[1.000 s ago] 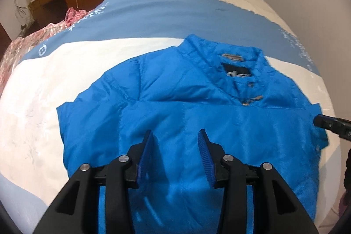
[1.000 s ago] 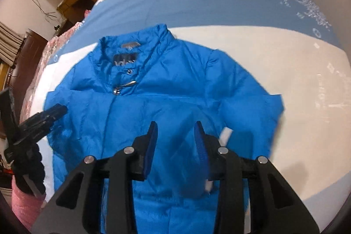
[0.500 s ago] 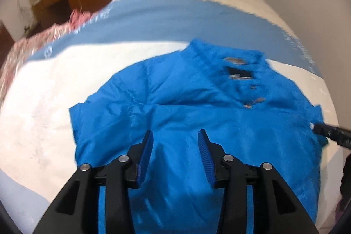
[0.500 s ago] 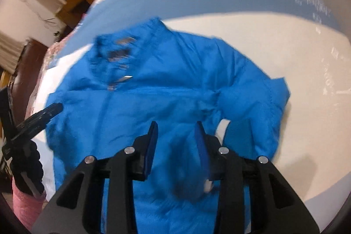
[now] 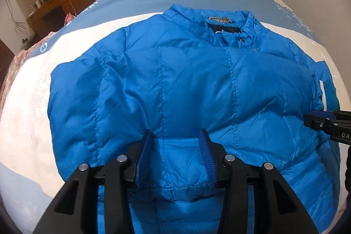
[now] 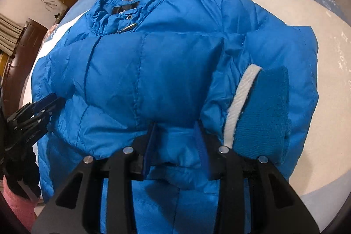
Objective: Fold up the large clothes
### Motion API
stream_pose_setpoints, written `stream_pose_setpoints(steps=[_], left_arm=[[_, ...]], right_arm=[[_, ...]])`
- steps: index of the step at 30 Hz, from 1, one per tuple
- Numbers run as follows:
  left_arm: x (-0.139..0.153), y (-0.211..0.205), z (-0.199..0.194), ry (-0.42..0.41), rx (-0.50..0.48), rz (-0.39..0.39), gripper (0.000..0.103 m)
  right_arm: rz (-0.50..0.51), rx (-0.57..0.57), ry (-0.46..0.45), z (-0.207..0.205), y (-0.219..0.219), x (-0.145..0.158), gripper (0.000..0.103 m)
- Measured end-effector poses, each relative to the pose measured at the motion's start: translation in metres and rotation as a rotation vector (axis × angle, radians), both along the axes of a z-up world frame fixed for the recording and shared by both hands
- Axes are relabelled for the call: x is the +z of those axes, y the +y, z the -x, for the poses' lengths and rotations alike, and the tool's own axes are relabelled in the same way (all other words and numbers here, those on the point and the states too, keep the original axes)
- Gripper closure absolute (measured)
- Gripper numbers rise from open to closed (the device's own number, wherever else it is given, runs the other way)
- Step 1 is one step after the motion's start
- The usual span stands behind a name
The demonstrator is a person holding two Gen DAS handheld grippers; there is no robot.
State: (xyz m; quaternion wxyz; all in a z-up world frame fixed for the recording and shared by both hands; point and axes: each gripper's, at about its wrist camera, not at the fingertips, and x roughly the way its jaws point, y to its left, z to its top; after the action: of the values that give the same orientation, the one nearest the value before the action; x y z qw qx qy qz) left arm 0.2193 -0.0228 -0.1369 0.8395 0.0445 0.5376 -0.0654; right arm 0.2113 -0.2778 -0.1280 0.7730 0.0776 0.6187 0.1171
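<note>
Jacket (image 5: 175, 84), blue and quilted, lies collar-away on a bed (image 5: 28, 120), its near hem pinched by the left gripper (image 5: 175, 157) and right gripper (image 6: 175, 144); both should carry the hem evenly toward the collar (image 5: 221, 25), I judge.

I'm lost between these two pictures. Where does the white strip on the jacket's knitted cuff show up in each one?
Left wrist view: the white cuff strip is a thin sliver at the far right edge of the blue jacket.
Right wrist view: the same strip runs large and curved, right of centre, beside the knitted cuff.
Shared landmark: the dark label inside the collar.
</note>
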Motion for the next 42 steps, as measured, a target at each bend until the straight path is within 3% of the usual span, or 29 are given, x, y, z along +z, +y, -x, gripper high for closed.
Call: stream_pose_setpoints(steps=[2,5,7,9,17,22,26,30,33,35,37,38,40,42], left_arm=[[0.007,0.005,0.002,0.015,0.010,0.019,0.058],[0.037,0.029,0.024,-0.013,0.045,0.077,0.056],[0.053,0.047,0.047,-0.048,0.060,0.060,0.042],[0.063,0.070,0.076,-0.054,0.081,0.052,0.036],[0.044,0.147,0.190,0.098,0.212,0.121,0.028],[0.019,0.154,0.240,0.190,0.261,0.141,0.027],[0.005,0.154,0.264,0.231,0.283,0.217,0.027],[-0.008,0.151,0.272,0.258,0.291,0.228,0.027],[-0.016,0.150,0.276,0.278,0.303,0.290,0.029],[-0.017,0.148,0.278,0.282,0.307,0.320,0.033],[-0.019,0.145,0.280,0.297,0.300,0.358,0.054],[-0.021,0.145,0.281,0.304,0.303,0.379,0.058],[-0.021,0.145,0.282,0.299,0.296,0.392,0.076],[-0.018,0.146,0.282,0.291,0.290,0.418,0.084]], right_arm=[[-0.018,-0.020,0.002,0.001,-0.005,0.008,0.068],[-0.129,-0.030,-0.090,0.035,-0.027,0.050,0.060],[-0.125,-0.021,-0.124,0.062,-0.039,0.068,0.053],[-0.113,-0.020,-0.126,0.090,-0.049,0.075,0.051],[-0.131,-0.035,-0.020,0.206,-0.077,0.054,0.041],[-0.153,-0.056,0.041,0.254,-0.083,0.038,0.034],[-0.201,-0.087,0.103,0.277,-0.089,0.022,0.033],[-0.276,-0.095,0.137,0.288,-0.084,0.006,0.033],[-0.280,-0.094,0.151,0.291,-0.080,-0.002,0.034],[-0.279,-0.092,0.143,0.292,-0.078,-0.003,0.042],[-0.289,-0.090,0.139,0.291,-0.079,-0.004,0.053],[-0.295,-0.091,0.142,0.291,-0.080,-0.005,0.058],[-0.315,-0.091,0.146,0.290,-0.083,-0.007,0.073],[-0.348,-0.092,0.140,0.290,-0.085,-0.005,0.083]])
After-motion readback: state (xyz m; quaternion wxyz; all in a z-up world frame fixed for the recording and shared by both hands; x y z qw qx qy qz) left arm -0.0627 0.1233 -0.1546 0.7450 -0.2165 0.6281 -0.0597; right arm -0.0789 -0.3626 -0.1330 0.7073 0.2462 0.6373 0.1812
